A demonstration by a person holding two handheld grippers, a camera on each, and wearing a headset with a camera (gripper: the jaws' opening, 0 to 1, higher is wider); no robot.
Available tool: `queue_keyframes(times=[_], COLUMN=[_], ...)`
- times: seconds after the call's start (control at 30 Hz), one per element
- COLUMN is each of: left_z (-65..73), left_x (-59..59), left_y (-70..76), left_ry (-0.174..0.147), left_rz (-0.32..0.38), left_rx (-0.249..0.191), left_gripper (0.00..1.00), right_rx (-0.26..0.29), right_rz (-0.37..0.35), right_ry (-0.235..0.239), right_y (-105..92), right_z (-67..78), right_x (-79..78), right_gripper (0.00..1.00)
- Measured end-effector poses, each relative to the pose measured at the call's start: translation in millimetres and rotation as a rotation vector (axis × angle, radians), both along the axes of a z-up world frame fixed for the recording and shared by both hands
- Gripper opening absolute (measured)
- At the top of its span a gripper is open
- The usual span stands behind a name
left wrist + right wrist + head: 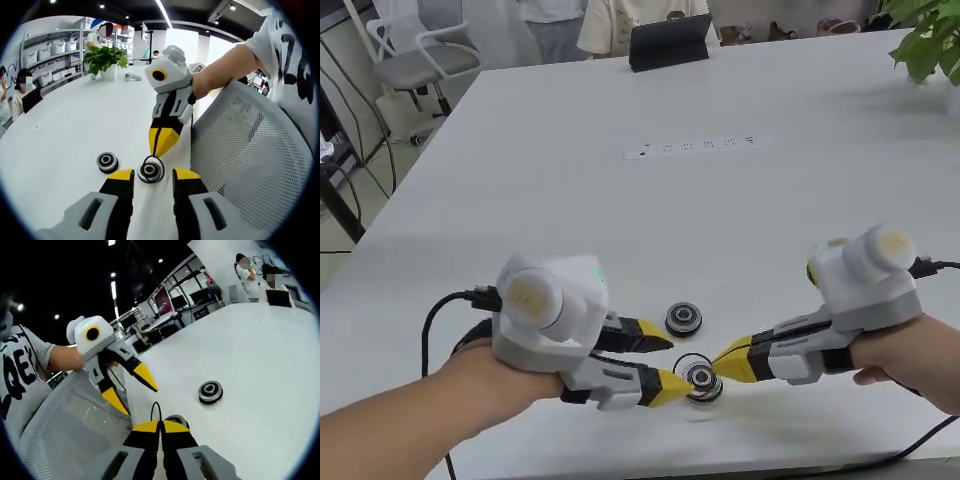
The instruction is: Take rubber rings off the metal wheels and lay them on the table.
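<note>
Left gripper point(666, 362): near left of the head view, held in a hand; its yellow-tipped jaws stand apart, one on each side of the near wheel, and grip nothing.
Right gripper point(724, 359): near right, held in the other hand; jaws together, clamped on the rubber ring, the tip just beside the near wheel.
Rubber ring point(150, 159): a thin black loop pinched in the right gripper's tip; it stands up from the top of the near wheel. Whether its lower part still sits on the wheel cannot be told.
Near wheel point(701, 379): a metal wheel lying flat on the table, between the left gripper's open jaws and in front of the right gripper's tip.
Far wheel point(683, 318): a second metal wheel, lying flat a little farther and to the left of the first, apart from both grippers; a dark band runs around it.
Table point(620, 220): a white top carrying both wheels.
Power strip point(690, 147): a white strip lying well beyond the wheels, near the middle of the table.
Plant point(925, 40): green leaves at the far right corner.
Tablet point(668, 42): a dark screen propped at the far edge.
</note>
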State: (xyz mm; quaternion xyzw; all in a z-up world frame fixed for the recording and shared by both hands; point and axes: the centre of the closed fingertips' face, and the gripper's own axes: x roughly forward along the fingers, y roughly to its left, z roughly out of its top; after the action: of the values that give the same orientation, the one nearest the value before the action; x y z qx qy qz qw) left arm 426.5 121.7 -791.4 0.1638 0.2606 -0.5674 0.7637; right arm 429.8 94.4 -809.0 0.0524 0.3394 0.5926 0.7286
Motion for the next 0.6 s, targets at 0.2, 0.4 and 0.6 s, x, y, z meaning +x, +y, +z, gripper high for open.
queue_keyframes(times=[0.2, 0.4, 0.6], left_z=[4.1, 9.5, 10.5], left_x=[-0.3, -1.3, 2.7], left_y=[17.3, 33.0, 47.2], left_ry=[0.008, 0.005, 0.003], left_rz=[0.033, 0.065, 0.097], left_rx=[-0.005, -0.013, -0.009], left_gripper=[0.36, 0.44, 0.52], right_rx=[0.015, 0.028, 0.033], right_rz=[-0.006, -0.010, -0.011], right_ry=[0.012, 0.008, 0.010], right_y=[2.7, 8.9, 20.4], right_z=[4.2, 12.0, 15.9], right_x=[1.4, 4.5, 7.6], right_gripper=[0.00, 0.00, 0.00])
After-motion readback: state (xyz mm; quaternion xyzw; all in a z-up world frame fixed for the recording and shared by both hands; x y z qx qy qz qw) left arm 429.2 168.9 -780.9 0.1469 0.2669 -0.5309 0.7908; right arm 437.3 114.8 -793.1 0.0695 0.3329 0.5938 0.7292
